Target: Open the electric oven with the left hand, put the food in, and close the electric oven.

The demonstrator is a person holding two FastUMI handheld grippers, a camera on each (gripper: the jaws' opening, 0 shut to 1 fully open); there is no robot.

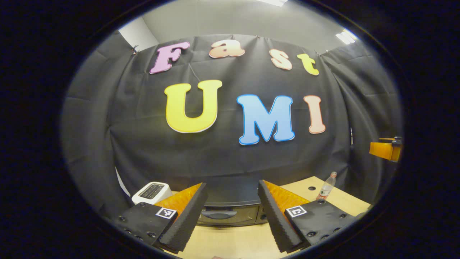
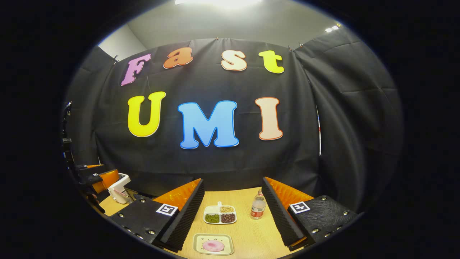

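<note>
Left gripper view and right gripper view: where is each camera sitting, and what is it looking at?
Left gripper view: rides on the left gripper, facing the closed oven on the table; its own open fingers show below, a toaster to the left.
Right gripper view: rides on the right gripper, facing a divided dish and a plate with pink food; its own open fingers show below.
Shared: the water bottle, the toaster and the wooden table.
</note>
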